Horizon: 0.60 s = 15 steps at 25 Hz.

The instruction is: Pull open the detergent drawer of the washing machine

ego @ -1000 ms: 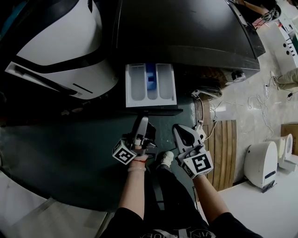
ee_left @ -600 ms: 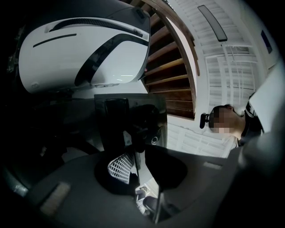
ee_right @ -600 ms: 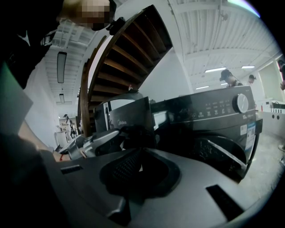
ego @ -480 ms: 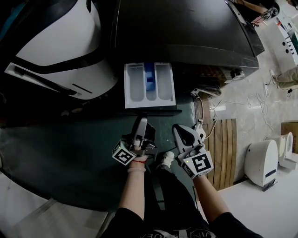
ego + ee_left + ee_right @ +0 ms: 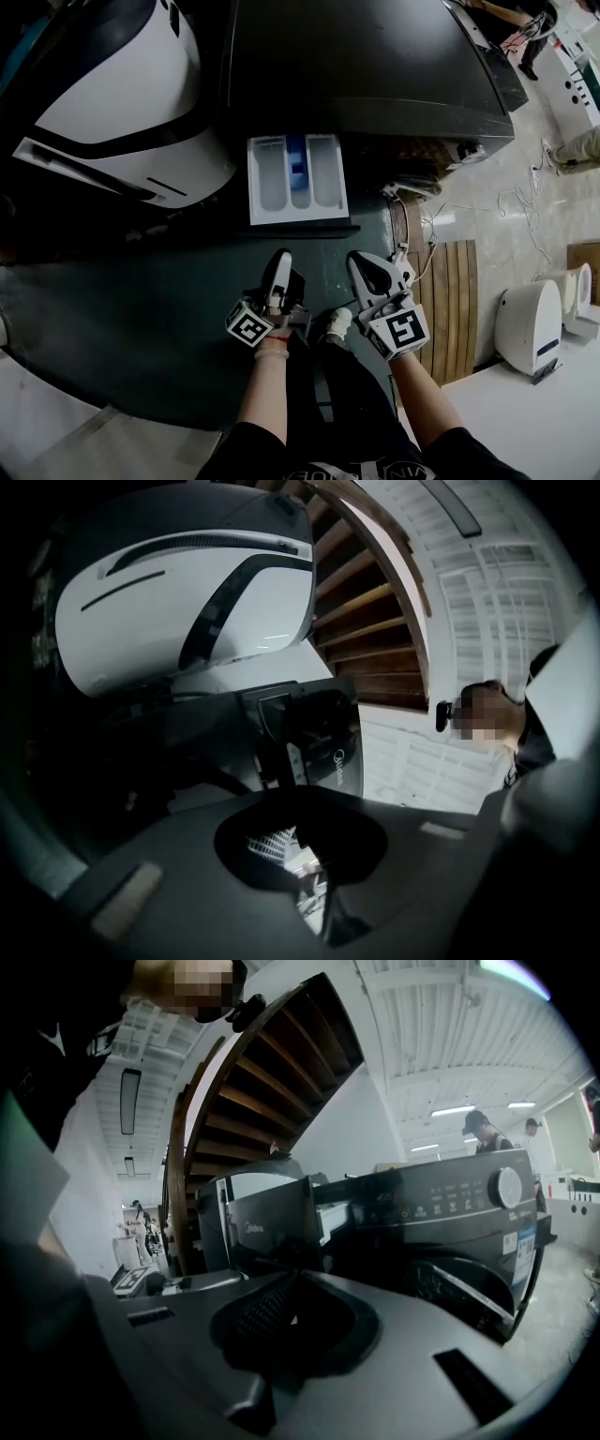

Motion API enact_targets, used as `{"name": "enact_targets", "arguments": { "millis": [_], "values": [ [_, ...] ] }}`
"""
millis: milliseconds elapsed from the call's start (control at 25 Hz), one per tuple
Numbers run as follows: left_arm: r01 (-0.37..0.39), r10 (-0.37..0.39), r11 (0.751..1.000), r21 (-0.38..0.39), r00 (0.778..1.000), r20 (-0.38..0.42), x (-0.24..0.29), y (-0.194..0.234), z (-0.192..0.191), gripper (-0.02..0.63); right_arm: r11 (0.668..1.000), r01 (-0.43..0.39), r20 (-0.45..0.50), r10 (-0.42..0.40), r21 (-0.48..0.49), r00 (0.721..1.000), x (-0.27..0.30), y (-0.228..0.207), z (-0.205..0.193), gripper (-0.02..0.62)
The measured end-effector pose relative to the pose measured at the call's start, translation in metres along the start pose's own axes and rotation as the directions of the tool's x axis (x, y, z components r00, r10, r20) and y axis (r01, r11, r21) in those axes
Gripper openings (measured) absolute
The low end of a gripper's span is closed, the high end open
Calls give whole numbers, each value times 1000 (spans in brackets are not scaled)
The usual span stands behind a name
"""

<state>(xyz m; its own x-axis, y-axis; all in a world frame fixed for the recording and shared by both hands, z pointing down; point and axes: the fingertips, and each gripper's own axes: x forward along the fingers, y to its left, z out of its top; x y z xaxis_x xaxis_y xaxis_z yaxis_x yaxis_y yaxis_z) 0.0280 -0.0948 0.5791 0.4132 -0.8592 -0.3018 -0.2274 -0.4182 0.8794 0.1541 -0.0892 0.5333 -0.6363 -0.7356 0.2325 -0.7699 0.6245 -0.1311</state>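
- One large white machine with black trim [image 5: 122, 103] fills the far left of the head view, beside the dark washing machine [image 5: 366, 66].
- Sticking out from the washing machine's front, at its left end, is the detergent drawer [image 5: 297, 178]. It stands pulled out, its pale tray showing three compartments, the middle one with a blue insert.
- Below the drawer in the head view, the left gripper [image 5: 280, 255] points toward the drawer's dark front panel but is apart from it, with dark green floor [image 5: 141, 309] showing between. Its jaws have just been closing and now meet tip to tip with nothing between them (its own view shows the two tips pressed together). Its marker cube [image 5: 249, 328] sits by the person's wrist.
- Just to the right, the right gripper [image 5: 359, 259] is also short of the machine and touches nothing. Its jaws are together and empty.
- From the right gripper view, the drawer's front panel [image 5: 272, 1227] juts toward the camera, left of the control panel and its round dial [image 5: 507, 1187].
- Further right, a wooden slatted board [image 5: 455, 300] lies on the floor.
- At the far right stands a small white appliance [image 5: 525, 328].
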Motion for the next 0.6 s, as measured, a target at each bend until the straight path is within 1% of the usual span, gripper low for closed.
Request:
{"name": "enact_targets", "arguments": {
  "millis": [80,160,280,400,520,600],
  "values": [
    [-25,26,999,40,999,-28,-4,-4,0,9,1000,2,1,-2,-5,1000,-2,-2,4,12],
    [-50,57,993,108,996,-65,-5,-9,4,9,1000,-2,2,2,-12,1000,-4,-1,10,12],
    [-87,112,973,214,988,-106,-3,-19,15,9,1000,-11,9,11,-28,1000,-5,0,21,12],
    [-111,160,945,307,977,-140,1,-31,26,9,999,-16,17,17,-41,1000,-7,1,34,12],
    [-119,202,907,405,965,-169,5,-46,33,9,998,-21,26,23,-51,999,-9,3,48,12],
    [-128,229,881,455,957,-175,8,-55,39,9,998,-29,35,31,-58,999,-11,5,57,12]
  ]
}}
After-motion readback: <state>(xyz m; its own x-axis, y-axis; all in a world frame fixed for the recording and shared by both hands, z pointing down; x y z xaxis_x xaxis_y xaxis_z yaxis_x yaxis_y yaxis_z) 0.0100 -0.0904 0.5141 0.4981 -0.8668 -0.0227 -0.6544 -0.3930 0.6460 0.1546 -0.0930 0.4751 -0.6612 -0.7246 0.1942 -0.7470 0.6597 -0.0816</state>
